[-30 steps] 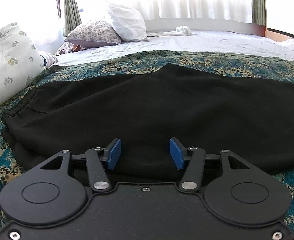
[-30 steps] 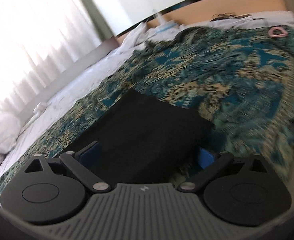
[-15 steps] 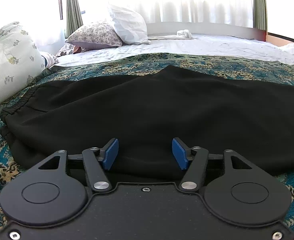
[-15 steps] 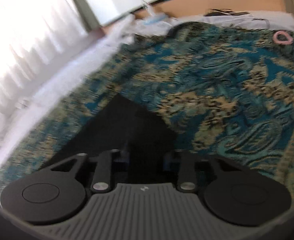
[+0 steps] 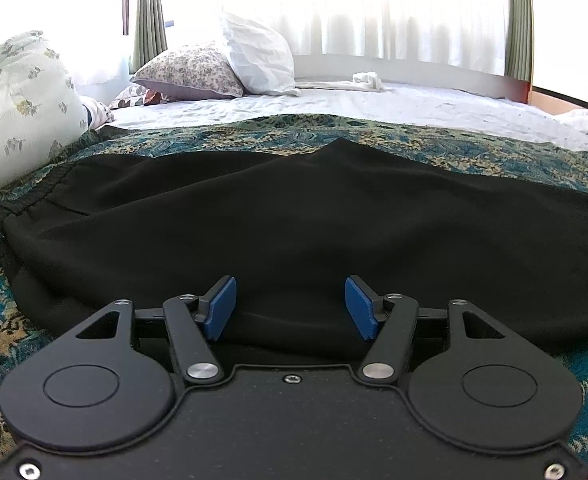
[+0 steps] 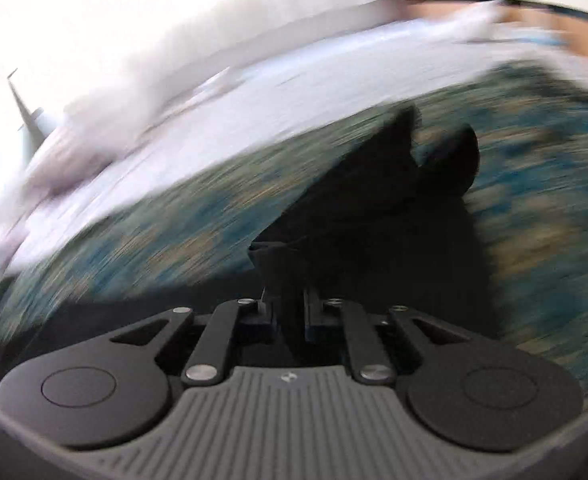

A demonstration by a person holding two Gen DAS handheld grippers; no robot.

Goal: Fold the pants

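Observation:
Black pants [image 5: 294,224] lie flat across a teal patterned bedspread [image 5: 414,140], with the elastic waistband at the left. My left gripper [image 5: 289,308] is open, its blue pads just over the near edge of the pants, holding nothing. In the right wrist view, which is motion-blurred, my right gripper [image 6: 287,316] is shut on the leg end of the pants [image 6: 374,200] and holds the cloth lifted off the bedspread [image 6: 173,216].
A floral cushion [image 5: 17,104] sits at the left. A patterned pillow [image 5: 189,72] and a white pillow [image 5: 257,60] lie at the back on a white sheet [image 5: 414,104]. Curtains and a window are behind the bed.
My right gripper has closed on the leg end of the pants and swung it up and to the left. My left gripper has stayed open and nearly still.

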